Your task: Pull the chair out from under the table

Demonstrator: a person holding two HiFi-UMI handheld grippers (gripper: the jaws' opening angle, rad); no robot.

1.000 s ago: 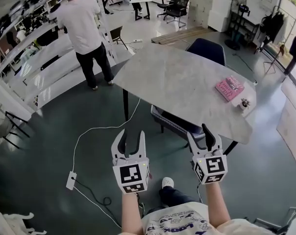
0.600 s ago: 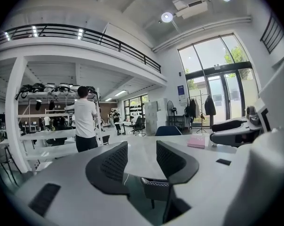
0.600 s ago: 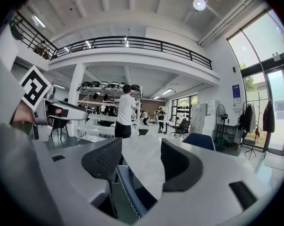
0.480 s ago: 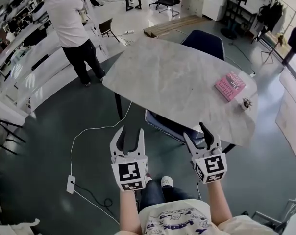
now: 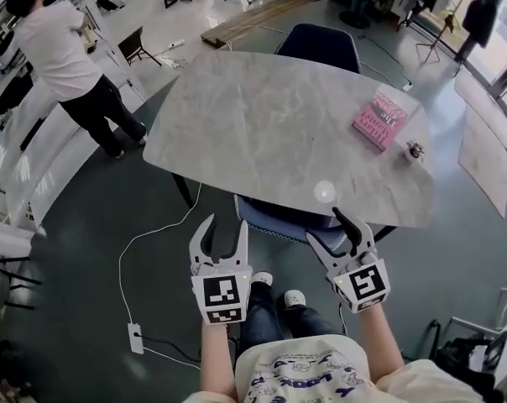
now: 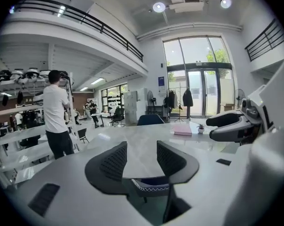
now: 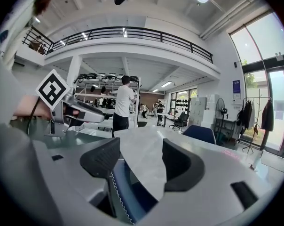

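Nearest the person, on the near side of the table (image 5: 262,116), both claws hang side by side, aimed at its near edge. The left gripper (image 5: 224,237) sits just short of that edge with its jaws moderately apart and nothing between them. The right gripper (image 5: 331,232) is the closer one, its tips about at the edge. Its jaws have just been opening and now stand wide, with nothing pinched; the chair's padded rim only lines up in the gap ahead.

The chair (image 5: 277,219) is tucked under the table's near edge, with just a blue strip with white stitching poking out. It lies straight ahead of the claws and a bit lower, between the two but nearer the right one. That visible rim runs side to side along the table edge, so crosswise to the jaws. My guess is that the seat points in under the table, away from the person, so the pull comes straight back off the near edge.

Across the table, a second blue chair (image 5: 318,47) sits on the far side.
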